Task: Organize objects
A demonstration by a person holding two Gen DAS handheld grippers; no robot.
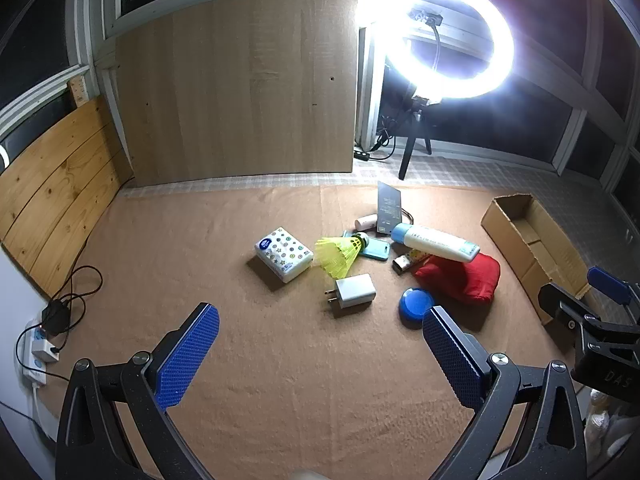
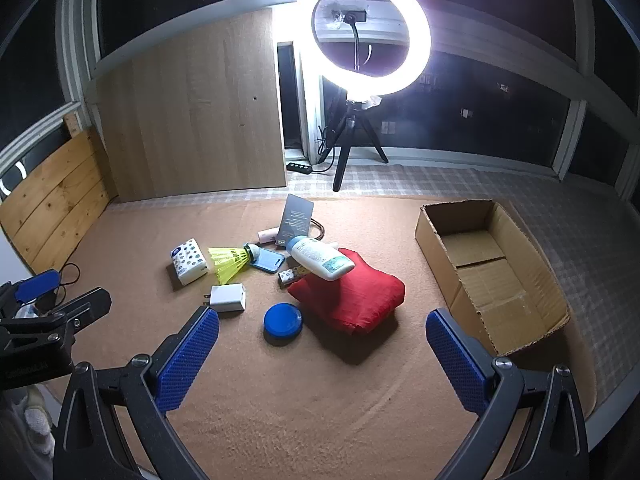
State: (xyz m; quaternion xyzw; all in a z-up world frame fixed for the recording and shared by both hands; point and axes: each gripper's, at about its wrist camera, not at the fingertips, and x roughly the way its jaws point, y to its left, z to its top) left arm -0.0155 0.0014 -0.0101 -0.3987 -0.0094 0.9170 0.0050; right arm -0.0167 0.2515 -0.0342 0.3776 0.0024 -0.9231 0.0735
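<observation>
Both grippers are just hovering low over the tan felt-covered worktop (image 2: 320,400): the left hand-held gripper (image 1: 320,354) has its blue textured pads spread wide with nothing between them, and the right hand-held gripper (image 2: 322,354) is the same, wide apart and empty. Closest to them sits a round blue plastic lid (image 2: 282,320), with a white plug-in charger block (image 2: 227,297) just left of it. Right of the lid there's a red fabric pouch (image 2: 360,296), and a white bottle with a blue cap (image 2: 318,258) lies tilted across its top. A small patterned packet (image 2: 291,276) pokes out under the bottle. Further back: a yellow plastic shuttlecock (image 2: 230,260) lying on its side, its cork end touching a light-blue phone case (image 2: 268,261), and a white tissue pack with dots (image 2: 189,260) just left of the shuttlecock. Behind those a dark grey card box (image 2: 295,218) leans upright next to a small pinkish tube (image 2: 267,235). Off to the right, well apart from the pile, is an open brown cardboard box (image 2: 490,272). At the very back, a lit ring light on a black tripod (image 2: 362,32).
</observation>
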